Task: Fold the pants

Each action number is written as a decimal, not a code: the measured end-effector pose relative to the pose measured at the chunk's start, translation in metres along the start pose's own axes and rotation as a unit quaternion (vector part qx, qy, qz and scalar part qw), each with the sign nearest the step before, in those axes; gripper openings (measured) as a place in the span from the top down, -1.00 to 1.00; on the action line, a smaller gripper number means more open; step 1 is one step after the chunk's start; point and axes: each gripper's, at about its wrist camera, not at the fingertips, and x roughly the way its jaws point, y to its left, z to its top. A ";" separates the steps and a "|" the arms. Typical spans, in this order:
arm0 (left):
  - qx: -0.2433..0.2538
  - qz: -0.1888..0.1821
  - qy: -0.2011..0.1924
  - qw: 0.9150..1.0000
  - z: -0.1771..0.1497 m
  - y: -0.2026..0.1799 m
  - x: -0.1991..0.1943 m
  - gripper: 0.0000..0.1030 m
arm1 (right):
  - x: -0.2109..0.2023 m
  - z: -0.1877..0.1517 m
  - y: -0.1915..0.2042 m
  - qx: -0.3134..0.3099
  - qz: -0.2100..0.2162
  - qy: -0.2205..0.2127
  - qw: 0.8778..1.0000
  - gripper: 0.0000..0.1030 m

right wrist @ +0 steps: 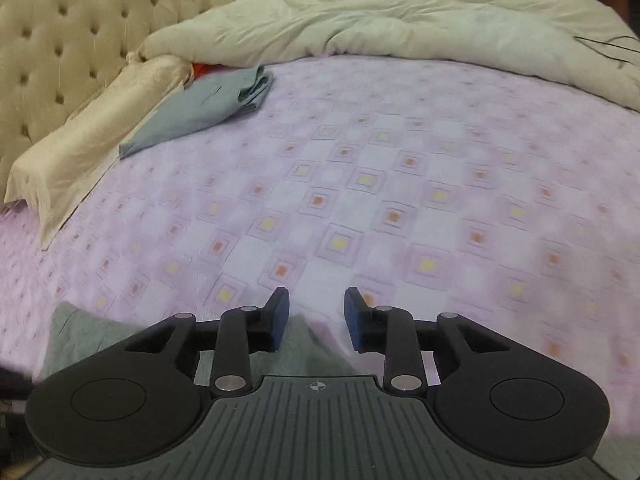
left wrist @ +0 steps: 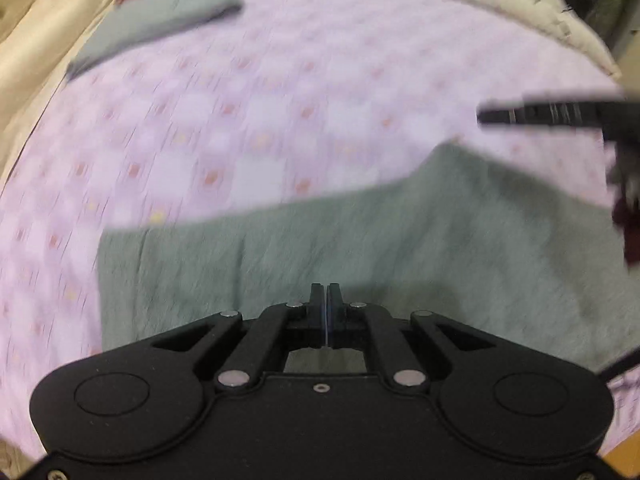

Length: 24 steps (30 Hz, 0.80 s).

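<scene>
- Left black two-finger gripper (left wrist: 325, 300): fingers pressed together over the grey-green knit pants (left wrist: 360, 248); whether cloth is pinched between them cannot be told.
- Right black gripper (right wrist: 317, 316): fingers spread apart, nothing between them.
- The pants lie spread on the pink checked bedsheet (right wrist: 360, 184), under both grippers.
- A folded blue-grey garment (right wrist: 200, 112) lies near the beige pillow (right wrist: 88, 136), well apart from the pants.
- Left wrist view is motion-blurred.

Cream duvet (right wrist: 420, 20), tufted headboard (right wrist: 68, 40), folded blue-grey cloth (right wrist: 196, 112) on pink bedsheet (right wrist: 400, 200).
</scene>
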 end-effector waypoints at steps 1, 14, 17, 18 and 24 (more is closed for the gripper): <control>-0.001 -0.012 0.001 1.000 0.003 -0.002 0.002 0.83 | -0.006 -0.008 -0.003 -0.001 -0.006 0.007 1.000 0.43; 0.021 -0.018 0.098 0.995 -0.010 0.011 0.031 0.84 | -0.026 -0.094 -0.023 0.032 -0.083 0.118 0.989 0.45; 0.029 -0.023 0.076 0.996 0.005 0.005 0.026 0.84 | -0.029 -0.068 -0.023 0.000 -0.081 0.045 0.996 0.43; 0.027 -0.029 0.075 0.996 0.009 0.003 0.026 0.84 | -0.024 -0.058 -0.024 -0.007 -0.082 0.036 0.996 0.43; 0.047 -0.062 0.042 0.996 0.043 -0.018 0.025 0.83 | 0.021 -0.032 -0.022 -0.107 -0.036 0.106 0.988 0.38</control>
